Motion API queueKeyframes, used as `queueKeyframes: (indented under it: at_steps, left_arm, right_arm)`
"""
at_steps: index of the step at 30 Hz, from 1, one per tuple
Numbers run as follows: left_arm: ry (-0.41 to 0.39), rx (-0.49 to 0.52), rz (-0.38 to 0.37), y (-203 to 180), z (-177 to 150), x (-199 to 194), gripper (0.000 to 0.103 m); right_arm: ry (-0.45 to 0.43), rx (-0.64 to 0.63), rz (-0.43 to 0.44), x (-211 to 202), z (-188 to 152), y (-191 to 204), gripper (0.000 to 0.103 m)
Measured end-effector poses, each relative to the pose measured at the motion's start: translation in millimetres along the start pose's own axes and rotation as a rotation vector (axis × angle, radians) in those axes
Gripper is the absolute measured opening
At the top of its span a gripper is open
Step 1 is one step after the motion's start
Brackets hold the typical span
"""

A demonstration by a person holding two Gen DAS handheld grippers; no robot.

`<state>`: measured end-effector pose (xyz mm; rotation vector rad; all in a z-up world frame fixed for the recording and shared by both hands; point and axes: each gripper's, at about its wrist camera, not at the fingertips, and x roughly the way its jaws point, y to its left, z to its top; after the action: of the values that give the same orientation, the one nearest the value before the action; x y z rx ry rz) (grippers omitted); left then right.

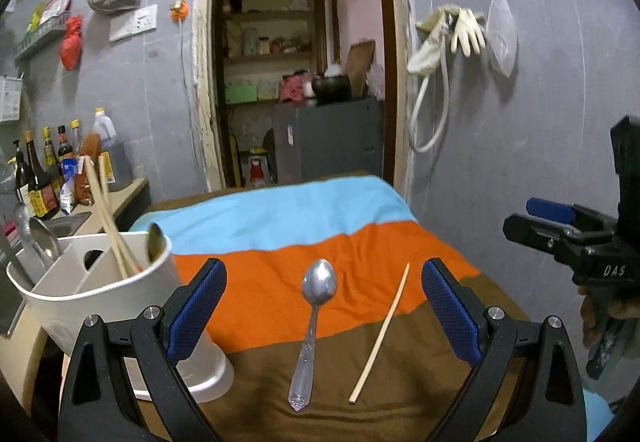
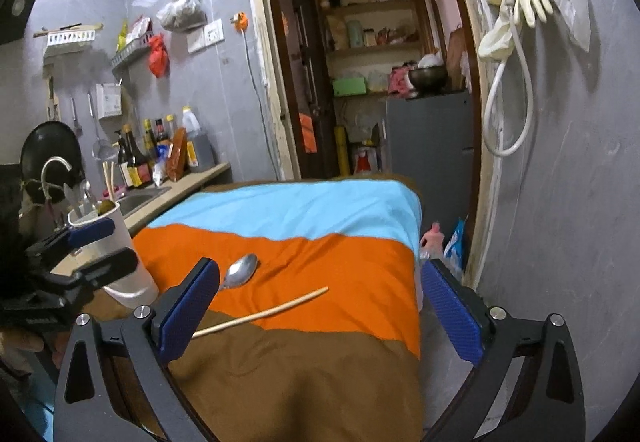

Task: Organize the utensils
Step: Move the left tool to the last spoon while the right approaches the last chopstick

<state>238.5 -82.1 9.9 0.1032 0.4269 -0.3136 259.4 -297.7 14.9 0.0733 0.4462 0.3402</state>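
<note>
- Step in hand, as I judge it: the approach to pick up the last 2 loose utensils.
- The spoon [image 1: 316, 326] and 1 chopstick [image 1: 380, 334] lie side by side, apart, mid-table on the striped cloth [image 1: 360, 242].
- The holder [image 1: 100, 290] stands at the table's left edge, already holding chopsticks and spoons.
- Left gripper [image 1: 324, 318]: wide, empty, spoon between its fingers' line.
- Right gripper [image 2: 320, 318]: wide, empty, above the chopstick.
- Next: lower, close on a thin handle, then carry it to the holder.

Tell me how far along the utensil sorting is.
Partly done: the holder already has chopsticks and spoons. Nothing in hand; left gripper and right gripper are open, empty. Left: a spoon and a chopstick on the cloth.
</note>
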Motion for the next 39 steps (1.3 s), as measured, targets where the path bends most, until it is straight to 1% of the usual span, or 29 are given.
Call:
queueKeyframes:
  at_steps: [1,3,4,6,8,10,11,13,14,16,17,19,22,24,28,35,37,39]
  left_arm:
    - [0.016,0.003,-0.002,-1,-1,4,0.095]
    - [0.04,0.002,-0.006,-2,-4,12,0.095]
    - [0.057,0.001,-0.003,-2,-5,16,0.095]
    - [0.088,-0.004,0.001,-1,-7,24,0.094]
    - [0.119,-0.013,-0.003,0,-9,31,0.092]
    - [0.161,-0.018,-0.01,2,-11,41,0.082]
    - [0.177,-0.018,-0.011,2,-11,44,0.079]
    - [0.223,-0.02,-0.018,3,-13,55,0.067]
    - [0.241,-0.02,-0.019,3,-13,58,0.065]
    - [0.284,-0.027,-0.027,5,-15,69,0.057]
    - [0.306,-0.032,-0.03,6,-16,74,0.055]
    - [0.347,-0.042,-0.038,10,-18,84,0.046]
    - [0.4,-0.058,-0.047,15,-21,97,0.036]
    - [0.427,-0.071,-0.056,17,-22,104,0.033]
    - [0.469,-0.107,-0.079,25,-27,114,0.031]
    - [0.471,-0.12,-0.094,31,-25,115,0.029]
    - [0.472,-0.127,-0.099,33,-25,114,0.027]
    - [0.474,-0.133,-0.103,34,-25,115,0.024]
  right_arm:
    - [0.019,0.01,0.004,2,-1,-2,0.094]
    - [0.058,0.033,0.01,8,-3,-6,0.085]
    - [0.081,0.05,0.012,11,-4,-7,0.082]
    - [0.123,0.077,0.02,18,-6,-11,0.071]
    - [0.174,0.111,0.033,27,-9,-15,0.066]
    - [0.219,0.142,0.045,34,-11,-17,0.062]
    - [0.248,0.166,0.058,40,-13,-19,0.059]
    - [0.291,0.198,0.074,48,-15,-20,0.055]
    - [0.305,0.208,0.081,51,-16,-20,0.052]
    - [0.336,0.22,0.091,59,-18,-20,0.05]
    - [0.354,0.223,0.092,63,-19,-19,0.048]
    - [0.387,0.234,0.101,72,-19,-18,0.047]
    - [0.44,0.237,0.104,87,-19,-14,0.044]
    - [0.469,0.235,0.107,96,-19,-13,0.041]
    - [0.499,0.239,0.102,112,-15,-13,0.04]
    - [0.567,0.263,0.115,140,-3,-11,0.039]
    - [0.584,0.262,0.111,148,1,-11,0.037]
    - [0.593,0.238,0.096,155,3,-6,0.032]
